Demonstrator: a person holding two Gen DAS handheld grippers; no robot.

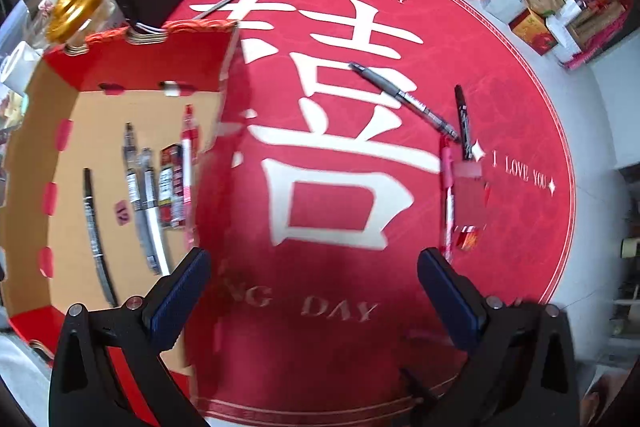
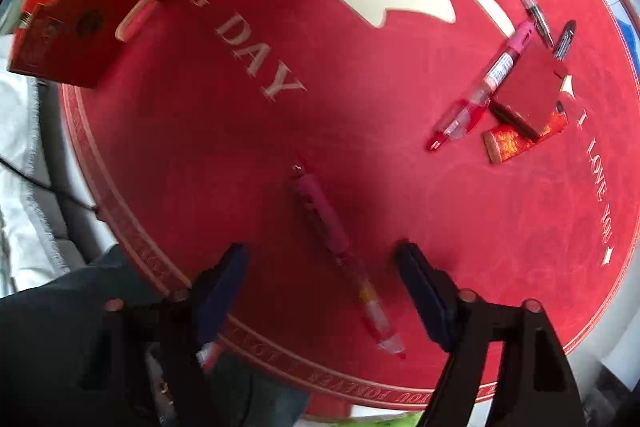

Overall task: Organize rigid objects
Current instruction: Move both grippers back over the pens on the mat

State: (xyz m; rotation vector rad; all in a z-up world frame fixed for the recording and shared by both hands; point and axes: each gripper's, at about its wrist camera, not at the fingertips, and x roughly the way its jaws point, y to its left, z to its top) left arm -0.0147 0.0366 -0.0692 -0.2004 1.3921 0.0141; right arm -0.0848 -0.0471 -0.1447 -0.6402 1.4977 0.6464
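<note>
Hovering at six o'clock, open right gripper (image 2: pixel 322 291) straddles pink pen (image 2: pixel 320 215), untouched: light, stiff, slippery; grip mid-barrel. Left gripper (image 1: pixel 314 291) open, empty.

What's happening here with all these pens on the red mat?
A person with a gripper in each hand is sorting pens into a cardboard box, where several already lie. The right gripper hangs open over a pink pen without pinching it. The left gripper is open and empty beside the box. More pens wait on the mat.
</note>
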